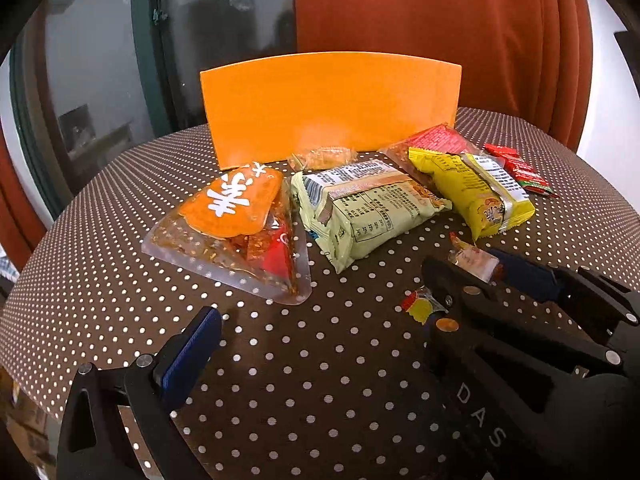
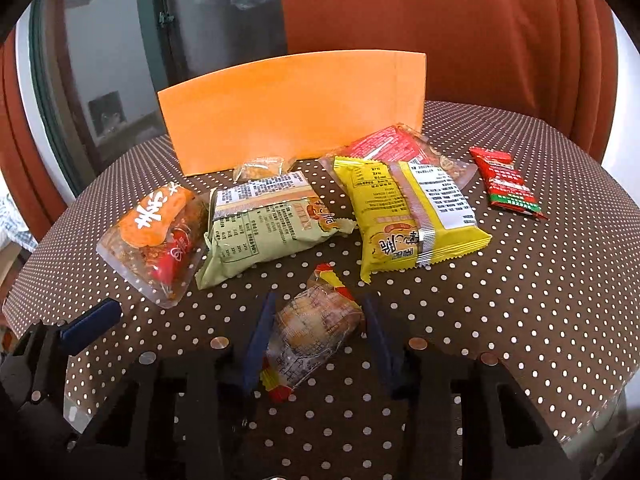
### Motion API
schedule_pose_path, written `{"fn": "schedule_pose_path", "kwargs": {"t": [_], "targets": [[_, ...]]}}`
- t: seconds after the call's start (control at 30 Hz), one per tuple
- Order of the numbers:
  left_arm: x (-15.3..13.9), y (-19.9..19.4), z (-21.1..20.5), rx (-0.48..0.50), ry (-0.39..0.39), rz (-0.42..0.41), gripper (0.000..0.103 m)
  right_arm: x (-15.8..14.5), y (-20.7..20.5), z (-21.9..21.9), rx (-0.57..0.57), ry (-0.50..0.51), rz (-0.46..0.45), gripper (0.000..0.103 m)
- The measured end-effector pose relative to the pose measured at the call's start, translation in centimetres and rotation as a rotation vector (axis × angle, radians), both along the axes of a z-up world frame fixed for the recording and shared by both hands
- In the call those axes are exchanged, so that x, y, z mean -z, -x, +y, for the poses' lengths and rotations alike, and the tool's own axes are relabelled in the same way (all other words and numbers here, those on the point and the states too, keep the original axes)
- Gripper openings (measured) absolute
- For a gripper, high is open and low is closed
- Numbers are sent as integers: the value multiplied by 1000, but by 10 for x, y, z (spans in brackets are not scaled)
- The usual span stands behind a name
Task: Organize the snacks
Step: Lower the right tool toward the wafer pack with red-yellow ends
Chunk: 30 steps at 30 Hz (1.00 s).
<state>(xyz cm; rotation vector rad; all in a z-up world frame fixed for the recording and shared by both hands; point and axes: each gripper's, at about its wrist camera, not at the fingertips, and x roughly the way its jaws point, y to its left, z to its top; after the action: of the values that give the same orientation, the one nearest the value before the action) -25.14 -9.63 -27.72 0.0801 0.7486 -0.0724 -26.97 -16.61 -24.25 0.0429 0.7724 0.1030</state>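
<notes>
— Candy (image 2: 316, 332) lay between the right gripper (image 2: 318, 344) fingers at lower centre, jaws spread, not yet pinching it.
— And the left gripper (image 2: 92, 326)?
— Open too, empty, at lower left.
— Risk?
— I judged the slick wrapper could squirt out if the fingers closed on its twisted end.
— Any writing?
— "DAS" on the right gripper's body; white Chinese characters on the orange pouch (image 2: 154, 236), unreadable to me.

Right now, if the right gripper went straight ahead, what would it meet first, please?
The small clear-wrapped snack already lies between the open right gripper's fingers; beyond it, probably the yellow packet, though depth is uncertain.
</notes>
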Motion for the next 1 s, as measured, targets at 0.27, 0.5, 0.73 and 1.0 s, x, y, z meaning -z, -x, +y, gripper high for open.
{"fn": "schedule_pose_path", "kwargs": {"t": [0.27, 0.5, 0.73, 1.0], "targets": [[-16, 4, 11, -5, 5, -30, 102, -12, 4, 7, -18, -3, -24, 45], [-39, -8, 21, -18, 11, -52, 102, -34, -6, 17, -42, -10, -53, 45], [-52, -31, 33, -43, 20, -54, 102, -51, -26, 32, -74, -6, -63, 45], [-52, -68, 44, -49, 2, -23, 102, -51, -58, 43, -96, -18, -38, 45]]}}
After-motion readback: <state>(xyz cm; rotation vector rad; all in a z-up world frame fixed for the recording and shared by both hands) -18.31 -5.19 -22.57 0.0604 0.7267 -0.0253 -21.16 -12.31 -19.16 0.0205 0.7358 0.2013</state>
